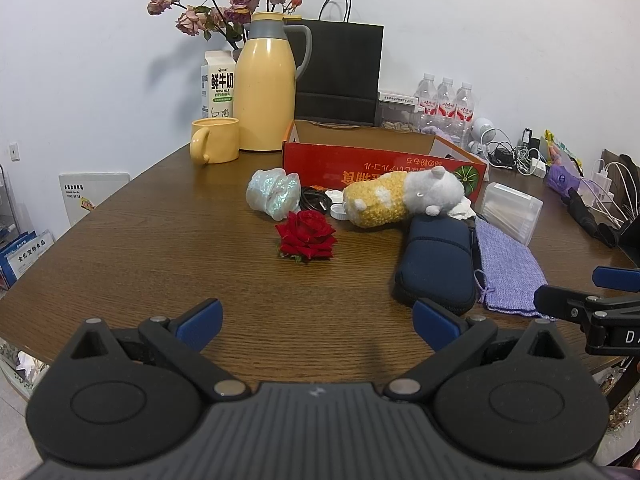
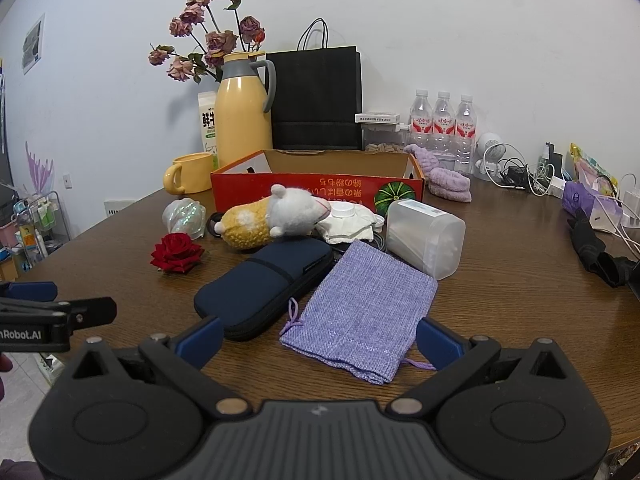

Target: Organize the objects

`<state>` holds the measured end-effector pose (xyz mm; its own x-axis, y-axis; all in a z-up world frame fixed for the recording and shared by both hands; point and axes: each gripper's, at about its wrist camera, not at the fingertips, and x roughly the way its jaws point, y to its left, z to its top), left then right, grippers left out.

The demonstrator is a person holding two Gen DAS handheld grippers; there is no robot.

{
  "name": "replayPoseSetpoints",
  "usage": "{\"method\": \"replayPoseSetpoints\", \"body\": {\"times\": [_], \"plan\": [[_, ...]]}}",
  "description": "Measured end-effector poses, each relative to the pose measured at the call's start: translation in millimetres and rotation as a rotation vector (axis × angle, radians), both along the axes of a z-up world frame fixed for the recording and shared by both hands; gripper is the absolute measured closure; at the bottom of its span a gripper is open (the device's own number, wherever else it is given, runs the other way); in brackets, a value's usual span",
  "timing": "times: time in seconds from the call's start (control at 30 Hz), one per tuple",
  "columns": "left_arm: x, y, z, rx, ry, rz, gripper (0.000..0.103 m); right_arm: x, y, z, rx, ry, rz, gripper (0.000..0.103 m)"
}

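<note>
A red cardboard box [image 1: 380,162] [image 2: 316,192] stands open at the middle of the brown table [image 1: 160,240]. In front of it lie a red rose [image 1: 307,235] [image 2: 177,253], an iridescent wrapped bundle [image 1: 274,194] [image 2: 185,216], a yellow and white plush toy [image 1: 400,196] [image 2: 272,216], a navy zip case [image 1: 436,264] [image 2: 264,288], a lilac knit pouch [image 1: 508,268] [image 2: 360,312] and a clear plastic container [image 1: 512,212] [image 2: 426,236]. My left gripper [image 1: 318,322] hangs open near the front edge, short of the rose. My right gripper [image 2: 320,340] is open, its fingers either side of the pouch's near end.
At the back stand a yellow jug [image 1: 266,84], a yellow mug [image 1: 214,140], a milk carton [image 1: 216,84], dried roses [image 1: 224,4], a black paper bag [image 1: 340,72] and three water bottles [image 1: 446,100]. Cables and chargers [image 1: 516,156] and a black folded umbrella [image 2: 600,252] crowd the right side.
</note>
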<state>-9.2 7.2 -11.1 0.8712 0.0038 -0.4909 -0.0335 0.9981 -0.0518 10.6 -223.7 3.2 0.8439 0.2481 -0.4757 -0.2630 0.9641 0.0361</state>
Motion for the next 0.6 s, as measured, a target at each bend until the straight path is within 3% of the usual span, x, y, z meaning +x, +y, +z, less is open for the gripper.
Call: {"method": "replayPoseSetpoints", "body": {"times": [0.6], "plan": [[-2.1,-0.8,-2.1,0.0,0.001,-0.002,0.0,1.3,0.0,-0.2,-0.001,0.001,0.0,0.0]]}}
